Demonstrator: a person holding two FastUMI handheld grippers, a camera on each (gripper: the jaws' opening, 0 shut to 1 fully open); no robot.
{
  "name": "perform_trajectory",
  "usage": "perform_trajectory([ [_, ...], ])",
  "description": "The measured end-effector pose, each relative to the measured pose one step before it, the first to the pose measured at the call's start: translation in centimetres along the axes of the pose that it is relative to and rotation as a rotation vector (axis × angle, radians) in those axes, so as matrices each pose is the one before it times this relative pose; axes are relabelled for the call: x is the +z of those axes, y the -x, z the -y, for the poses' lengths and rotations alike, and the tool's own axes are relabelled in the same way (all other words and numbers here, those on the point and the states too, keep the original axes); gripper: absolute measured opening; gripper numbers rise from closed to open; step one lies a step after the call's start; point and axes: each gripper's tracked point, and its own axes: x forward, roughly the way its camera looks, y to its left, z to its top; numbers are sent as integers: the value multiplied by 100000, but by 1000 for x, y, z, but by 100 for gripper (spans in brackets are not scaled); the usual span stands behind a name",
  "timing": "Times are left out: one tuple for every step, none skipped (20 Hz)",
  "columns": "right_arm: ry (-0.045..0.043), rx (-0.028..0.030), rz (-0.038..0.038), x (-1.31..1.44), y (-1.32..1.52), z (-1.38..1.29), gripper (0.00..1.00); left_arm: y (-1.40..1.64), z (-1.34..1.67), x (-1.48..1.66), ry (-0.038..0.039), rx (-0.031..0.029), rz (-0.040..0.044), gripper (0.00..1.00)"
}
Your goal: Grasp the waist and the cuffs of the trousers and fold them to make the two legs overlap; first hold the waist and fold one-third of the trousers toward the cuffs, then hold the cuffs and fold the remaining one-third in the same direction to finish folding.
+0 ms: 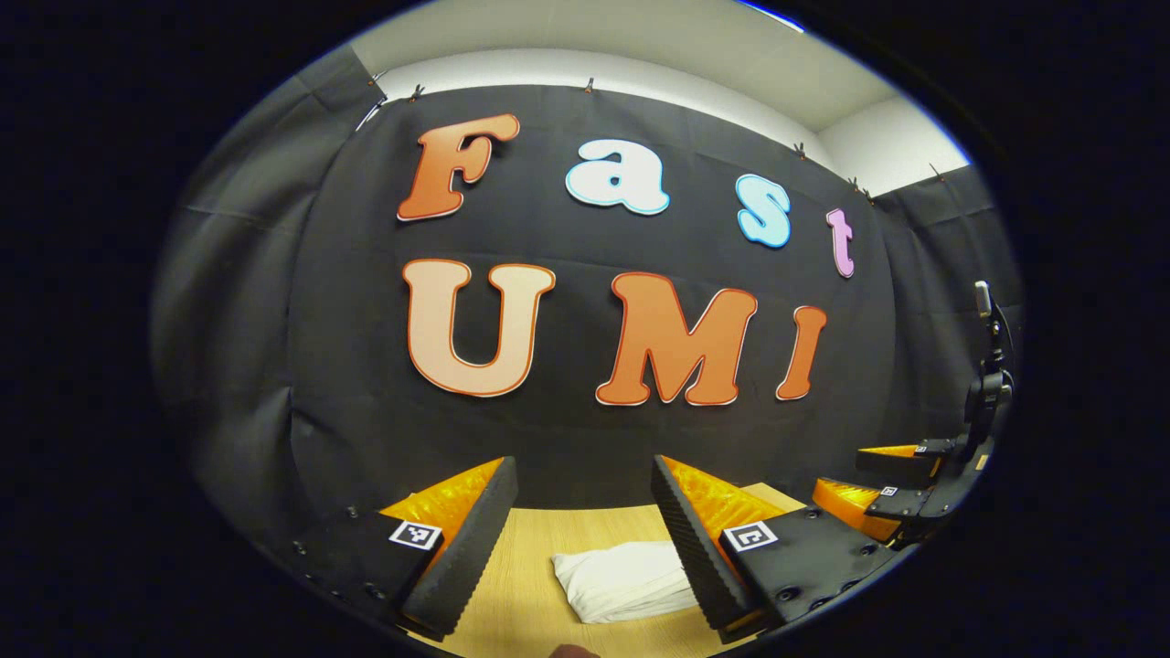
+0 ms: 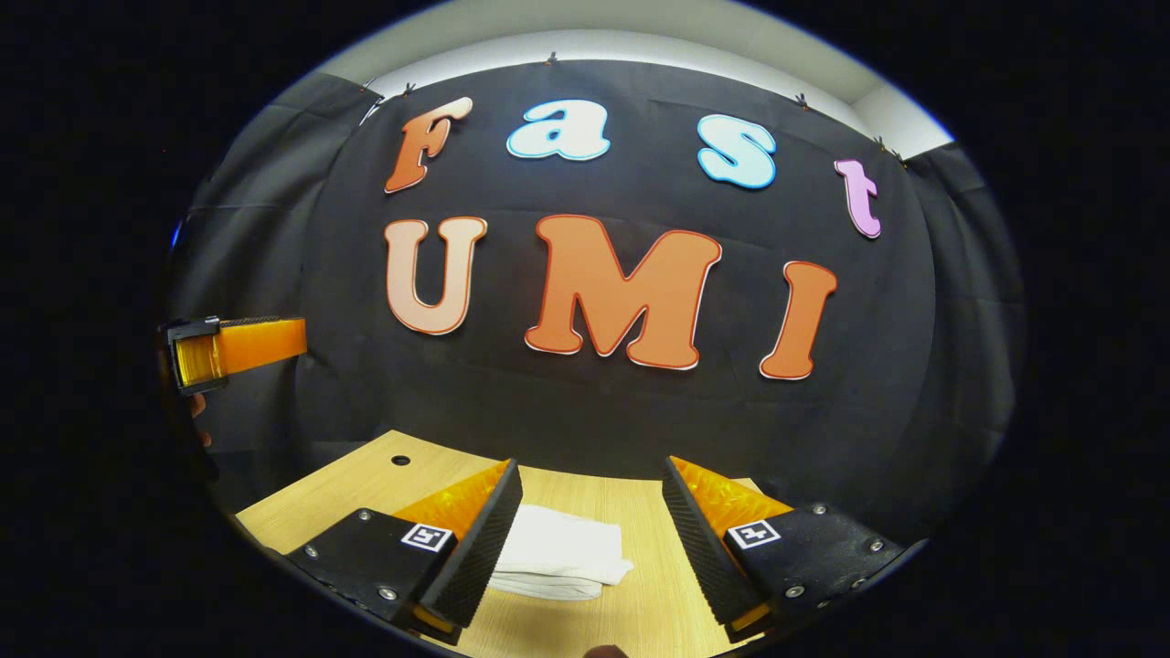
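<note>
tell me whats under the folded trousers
The folded white trousers lie on the wooden table. Whatever sits beneath the bundle itself is covered.

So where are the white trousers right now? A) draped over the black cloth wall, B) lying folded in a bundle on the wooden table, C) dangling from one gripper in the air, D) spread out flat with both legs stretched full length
B: the white trousers lie as a compact folded bundle on the wooden table, with the left gripper and right gripper both open above them, touching nothing.

No legible txt; finger tags [image 1: 416, 535] just patterns.
</note>
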Motion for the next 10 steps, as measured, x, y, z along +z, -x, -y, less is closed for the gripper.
perform_trajectory([
  [389, 189, 709, 367, 493, -656, 94, 612, -15, 158, 304, -814, 523, 99],
  [801, -257, 1150, 370, 419, -483, 94, 674, -254, 102, 553, -710, 665, 96],
  [954, -622, 1282, 368, 563, -150, 94, 577, -137, 204, -179, -202, 504, 94],
  [778, -546, 1002, 360, 518, -152, 94, 739, -124, 223, -190, 140, 949, 96],
  [301, -465, 456, 216, 387, -48, 95, 753, 32, 282, -504, 776, 772, 96],
  [-267, 289, -55, 88, 274, -48, 95, 839, 47, 153, 150, 719, 579, 94],
  [-249, 193, 663, 288, 522, 8, 96, 527, 377, 153, 291, -457, 776, 94],
  [-24, -108, 944, 257, 275, 269, 96, 420, 19, 229, -127, -285, 885, 96],
  [115, -273, 1068, 267, 171, 383, 96, 360, 61, 188, -1000, 150, 921, 96],
  [62, -93, 791, 145, 217, 374, 96, 251, 317, 82, -1228, 668, 683, 96],
])
